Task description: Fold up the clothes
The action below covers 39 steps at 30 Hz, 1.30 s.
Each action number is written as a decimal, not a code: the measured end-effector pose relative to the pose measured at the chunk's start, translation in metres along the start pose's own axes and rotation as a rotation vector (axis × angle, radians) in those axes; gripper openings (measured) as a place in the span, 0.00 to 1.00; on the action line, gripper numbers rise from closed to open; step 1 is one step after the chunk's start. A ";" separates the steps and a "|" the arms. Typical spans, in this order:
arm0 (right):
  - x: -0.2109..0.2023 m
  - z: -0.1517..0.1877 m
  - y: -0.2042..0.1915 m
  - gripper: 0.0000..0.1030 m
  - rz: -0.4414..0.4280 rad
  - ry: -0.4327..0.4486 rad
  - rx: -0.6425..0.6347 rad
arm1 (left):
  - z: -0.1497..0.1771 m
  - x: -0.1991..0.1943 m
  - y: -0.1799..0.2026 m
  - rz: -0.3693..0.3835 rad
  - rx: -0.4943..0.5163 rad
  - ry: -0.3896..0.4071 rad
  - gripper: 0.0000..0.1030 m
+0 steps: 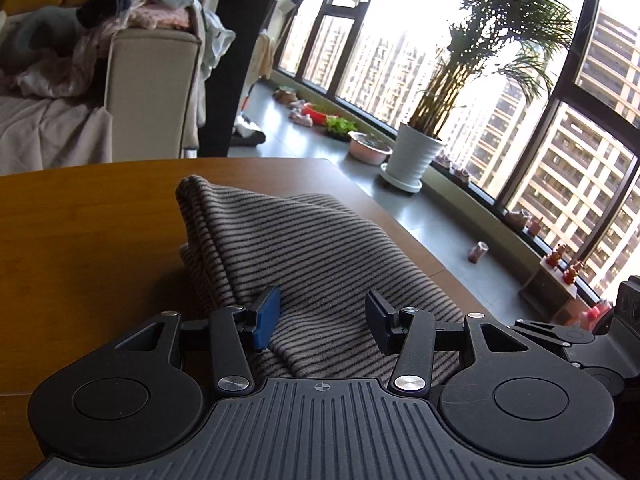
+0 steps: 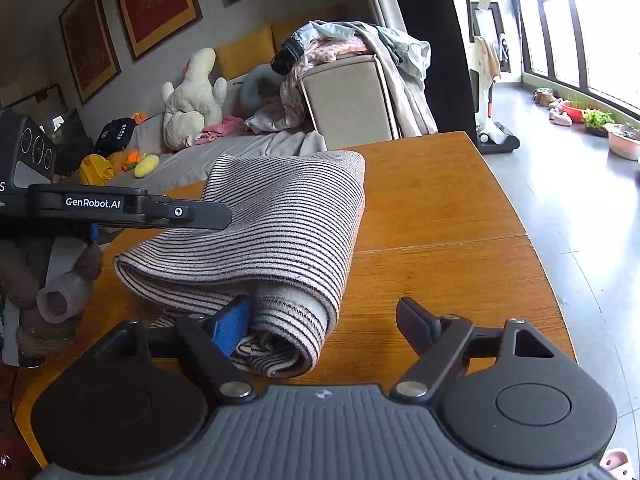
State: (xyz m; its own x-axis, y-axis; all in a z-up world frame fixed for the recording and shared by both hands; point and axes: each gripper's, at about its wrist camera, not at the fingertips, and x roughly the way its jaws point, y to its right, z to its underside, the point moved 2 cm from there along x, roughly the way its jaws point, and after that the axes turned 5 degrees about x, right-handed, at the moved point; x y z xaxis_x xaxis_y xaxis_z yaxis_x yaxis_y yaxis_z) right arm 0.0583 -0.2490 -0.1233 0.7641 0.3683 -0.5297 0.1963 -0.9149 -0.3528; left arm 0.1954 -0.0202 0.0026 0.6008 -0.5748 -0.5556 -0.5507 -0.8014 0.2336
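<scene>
Both grippers, left (image 1: 322, 320) and right (image 2: 320, 324), agape; striped garment's (image 2: 280, 220) rolled hem only in right view

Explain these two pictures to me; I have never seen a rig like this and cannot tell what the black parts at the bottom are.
There is no robot here. A person carries a two-finger tool in each hand, and a wide-angle camera on each tool looks forward along its fingers. One picture comes from the left hand-held gripper, the other from the right hand-held gripper; the black parts are the tools themselves. Both stand open and grip nothing. On the wooden table lies a folded striped garment. The left tool's fingers sit over the cloth; the right tool's blue-padded finger is at its rolled edge. Behind are a sofa piled with clothes and a potted palm by the window.
</scene>
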 end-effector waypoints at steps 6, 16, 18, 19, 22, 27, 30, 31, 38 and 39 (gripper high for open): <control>0.000 0.001 -0.001 0.82 0.014 0.006 -0.005 | 0.003 -0.003 0.000 -0.014 0.020 0.011 0.51; 0.002 0.000 0.000 0.85 0.021 0.003 0.006 | 0.005 -0.004 -0.002 -0.016 0.020 0.014 0.52; 0.002 0.000 0.001 0.86 0.020 0.002 0.010 | 0.005 -0.004 -0.003 -0.016 0.020 0.015 0.52; 0.002 0.000 0.001 0.86 0.020 0.002 0.011 | 0.005 -0.004 -0.003 -0.016 0.020 0.016 0.52; 0.003 0.000 0.002 0.86 0.020 0.002 0.012 | 0.005 -0.004 -0.003 -0.016 0.020 0.016 0.52; 0.003 0.001 0.001 0.87 0.020 0.002 0.015 | 0.006 -0.003 -0.004 -0.015 0.022 0.017 0.52; 0.003 0.002 0.002 0.88 0.021 0.002 0.019 | 0.006 -0.003 -0.005 -0.015 0.022 0.018 0.52; 0.003 0.002 0.002 0.88 0.021 0.002 0.020 | 0.006 -0.003 -0.005 -0.015 0.023 0.018 0.52; 0.001 0.002 0.002 0.88 0.023 0.011 0.020 | 0.006 -0.004 -0.004 -0.018 0.020 0.019 0.53; 0.000 0.002 0.002 0.88 0.024 0.020 0.019 | 0.006 -0.004 -0.004 -0.019 0.020 0.018 0.53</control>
State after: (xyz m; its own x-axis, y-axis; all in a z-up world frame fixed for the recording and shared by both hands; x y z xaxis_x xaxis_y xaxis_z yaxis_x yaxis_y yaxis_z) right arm 0.0572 -0.2507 -0.1260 0.7806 0.3426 -0.5228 0.1664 -0.9201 -0.3546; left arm 0.1918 -0.0136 -0.0009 0.6216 -0.5626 -0.5451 -0.5504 -0.8088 0.2072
